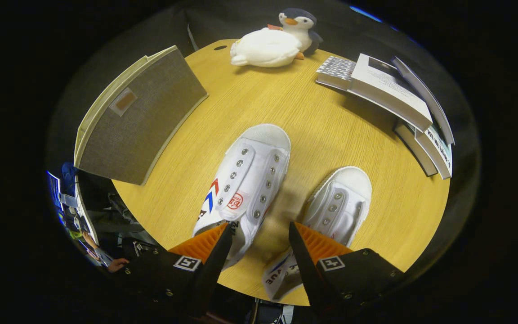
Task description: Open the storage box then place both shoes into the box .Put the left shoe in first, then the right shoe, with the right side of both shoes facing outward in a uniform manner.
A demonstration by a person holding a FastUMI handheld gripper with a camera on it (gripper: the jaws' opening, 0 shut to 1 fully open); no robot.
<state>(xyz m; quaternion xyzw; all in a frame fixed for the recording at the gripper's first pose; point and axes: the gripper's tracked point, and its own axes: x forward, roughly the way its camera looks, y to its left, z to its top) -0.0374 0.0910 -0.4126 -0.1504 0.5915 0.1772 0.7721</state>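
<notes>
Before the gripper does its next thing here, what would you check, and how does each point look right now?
1. Gripper open, holding nothing: ok.
2. Storage box opened: not ok, lid looks closed.
3. Both shoes on the table: ok; larger-looking shoe and second shoe lie just ahead of the fingers.
4. Which shoe is the left: cannot tell.
5. Plush penguin and books away from the shoes: ok.

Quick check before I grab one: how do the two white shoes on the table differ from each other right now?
The nearer shoe looks larger and shows red and blue stripes on its side; the farther shoe shows no stripes on its upper. The nearer shoe lies ahead of one finger, the farther shoe ahead of the other, its heel running under that finger. Both are white, laceless, toes pointing away. The gripper is open and grips neither.
</notes>
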